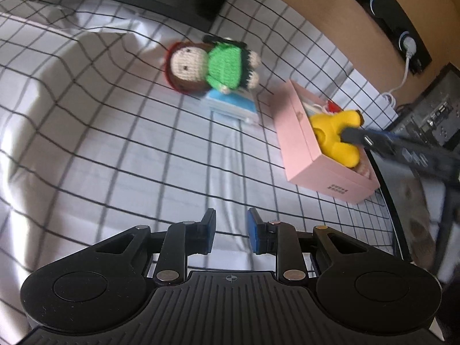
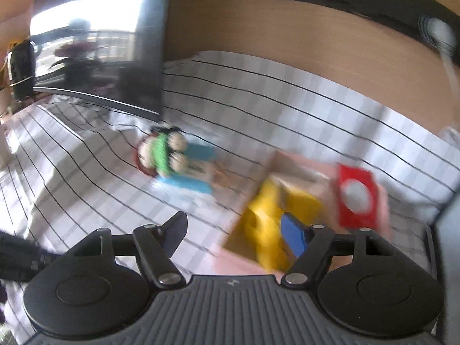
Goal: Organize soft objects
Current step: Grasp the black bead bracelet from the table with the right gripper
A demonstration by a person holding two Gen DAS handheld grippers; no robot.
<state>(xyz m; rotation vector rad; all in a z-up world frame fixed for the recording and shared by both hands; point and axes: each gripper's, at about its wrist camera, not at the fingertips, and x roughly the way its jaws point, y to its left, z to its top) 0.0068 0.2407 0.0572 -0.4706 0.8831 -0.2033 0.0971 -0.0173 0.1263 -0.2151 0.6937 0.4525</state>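
Observation:
A pink box (image 1: 302,143) stands on the checked cloth (image 1: 115,143) and holds a yellow plush toy (image 1: 333,132). A knitted doll in a green dress (image 1: 210,67) lies on a blue and white packet (image 1: 230,105) to the box's left. My left gripper (image 1: 231,230) is open and empty, low over the cloth. My right gripper (image 2: 233,230) is open above the box (image 2: 287,178); its right finger (image 2: 296,235) is by the yellow toy (image 2: 267,224), its left finger outside the box. A red piece with a white circle (image 2: 356,195) is at the box's far side. The doll (image 2: 164,152) is blurred.
A black monitor (image 2: 95,43) stands at the back left on the cloth. A wooden wall with a black power strip (image 1: 402,28) and a white cable (image 1: 402,83) runs behind. Dark equipment (image 1: 431,115) sits at the right edge.

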